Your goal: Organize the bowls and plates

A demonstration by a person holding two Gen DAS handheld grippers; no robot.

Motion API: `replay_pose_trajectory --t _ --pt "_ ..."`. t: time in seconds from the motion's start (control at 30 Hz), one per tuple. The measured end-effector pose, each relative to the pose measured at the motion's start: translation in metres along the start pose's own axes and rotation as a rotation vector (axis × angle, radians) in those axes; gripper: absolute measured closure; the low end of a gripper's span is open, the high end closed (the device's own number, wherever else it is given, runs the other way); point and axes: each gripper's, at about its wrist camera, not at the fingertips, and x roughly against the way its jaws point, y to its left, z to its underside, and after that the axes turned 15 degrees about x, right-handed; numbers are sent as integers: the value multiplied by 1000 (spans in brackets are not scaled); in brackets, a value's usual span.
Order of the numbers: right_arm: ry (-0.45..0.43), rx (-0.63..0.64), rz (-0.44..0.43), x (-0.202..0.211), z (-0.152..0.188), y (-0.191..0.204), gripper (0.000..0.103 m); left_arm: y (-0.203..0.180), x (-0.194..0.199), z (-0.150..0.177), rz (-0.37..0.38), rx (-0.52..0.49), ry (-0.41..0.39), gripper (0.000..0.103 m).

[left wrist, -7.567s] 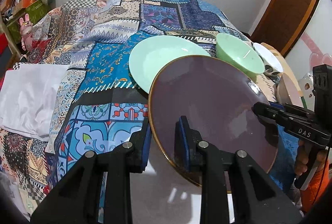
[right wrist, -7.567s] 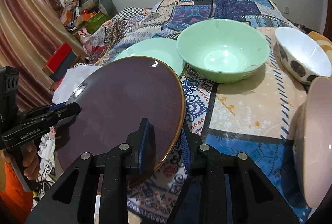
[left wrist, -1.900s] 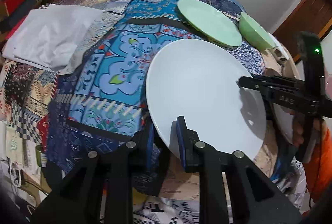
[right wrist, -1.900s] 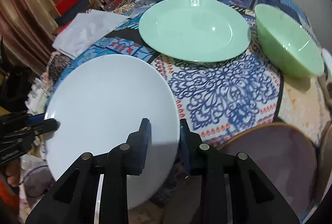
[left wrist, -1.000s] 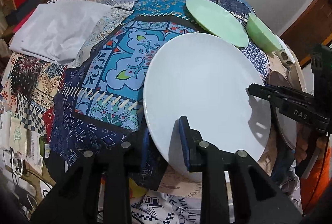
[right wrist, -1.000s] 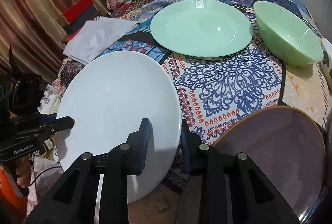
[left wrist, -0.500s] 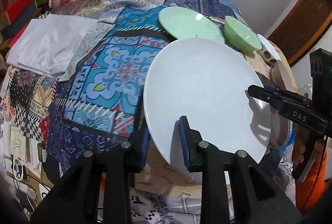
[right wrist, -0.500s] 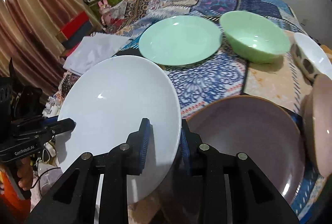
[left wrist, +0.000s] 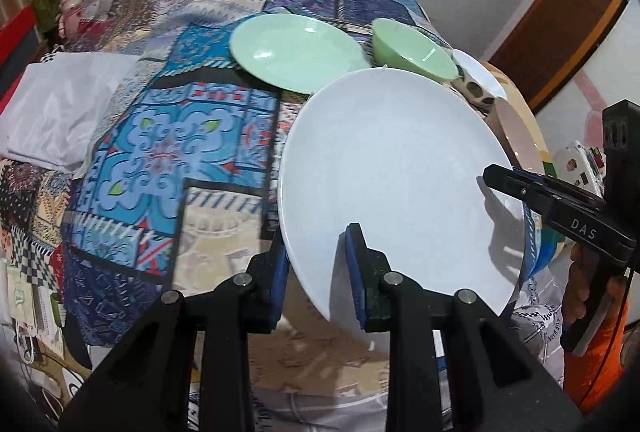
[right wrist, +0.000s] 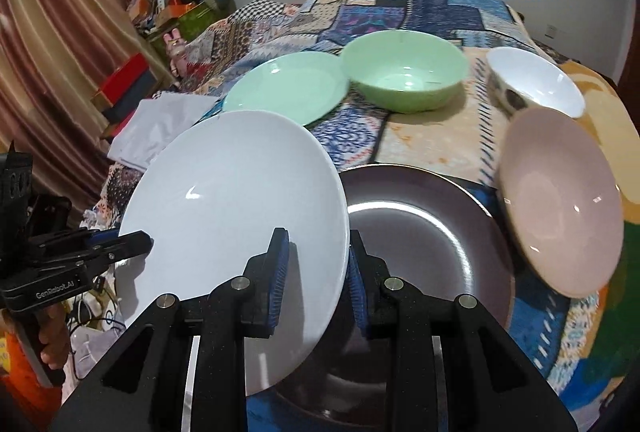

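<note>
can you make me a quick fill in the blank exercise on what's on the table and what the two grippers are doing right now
1. Both the left gripper and the right gripper are clamped on the rim of the round glossy ____ plate.
2. The dark purple-brown plate lies partly ____ the held plate.
3. The deep glossy bowl beside the pale green plate is ____ in colour.
4. The shallow pink bowl sits to the ____ of the dark plate in the right wrist view.

Missing words: white; under; green; right

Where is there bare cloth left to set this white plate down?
Bare blue-patterned cloth lies between the mint-green plate, the folded white sheet and the table's near edge. Right side is crowded: dark purple plate, pink bowl, green bowl.
</note>
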Motion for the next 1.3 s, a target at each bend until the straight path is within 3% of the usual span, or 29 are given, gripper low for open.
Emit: replay_pose_trajectory --t 0.67,1.3 --pt "19 -138 12 10 46 -50 77 -59 -47 2 -13 -117 87 75" --pt "24 -198 11 16 62 -71 76 -79 -78 -9 -27 -150 123 75"
